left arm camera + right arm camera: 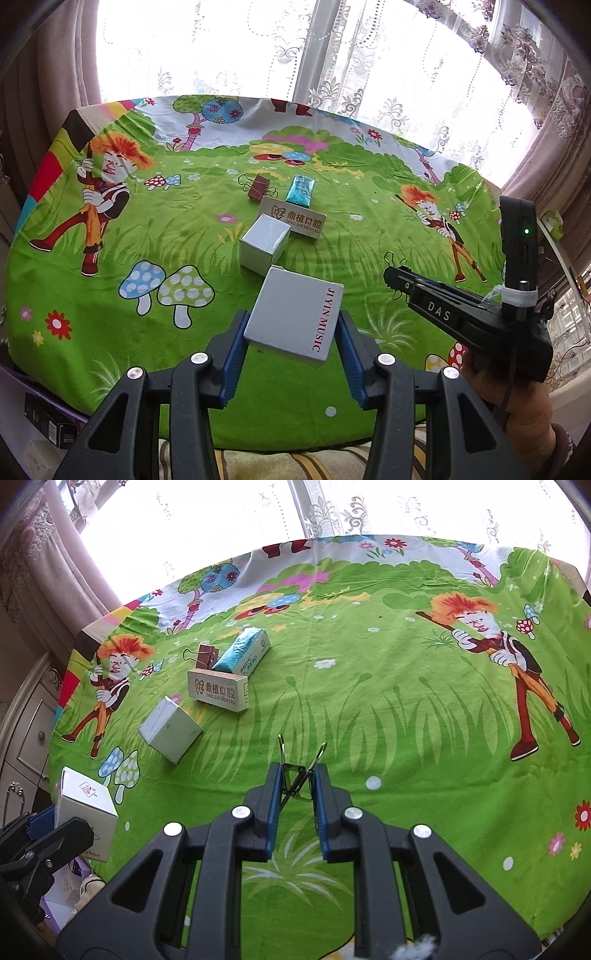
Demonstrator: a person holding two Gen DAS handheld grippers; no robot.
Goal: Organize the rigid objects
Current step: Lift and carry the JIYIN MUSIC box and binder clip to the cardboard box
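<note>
1. Left gripper clamped on white "JIYIN MUSIC" box; blue pads pressed to both side walls, box tilted, apparently held clear of cloth, lettered edge on right.
2. Right gripper closed narrow on black binder clip; wire handles poke fwd past fingertips, splayed in a V.
3. Key relation: row of placed items lies straight ahead of left gripper, running away twd window — plain white cube box nearest, then dental box, then blue foil pack w/ brown binder clip just beside it on left.
4. Held box just short of cube box in left view, near corner almost overlapping it; touching or apart — can't tell.
5. From right gripper, same row sits well off to fwd-left; brown binder clip at far end, touching or nearly touching foil pack. Left gripper nearer to row.
6. Long axes: dental box crosswise to row, foil pack angled up-right in right view.
7. Judgement: held box prob. goes down at near end of row; black clip prob. belongs by brown one, needing a long reach across.
8. Materials: boxes smooth matte card, sharp edges, rigid; foil pack crinkly, shiny; clips sprung steel w/ thin wire loops — small, easy to twist in pads.
9. Tablecloth soft cartoon print, slightly wrinkled.
</note>
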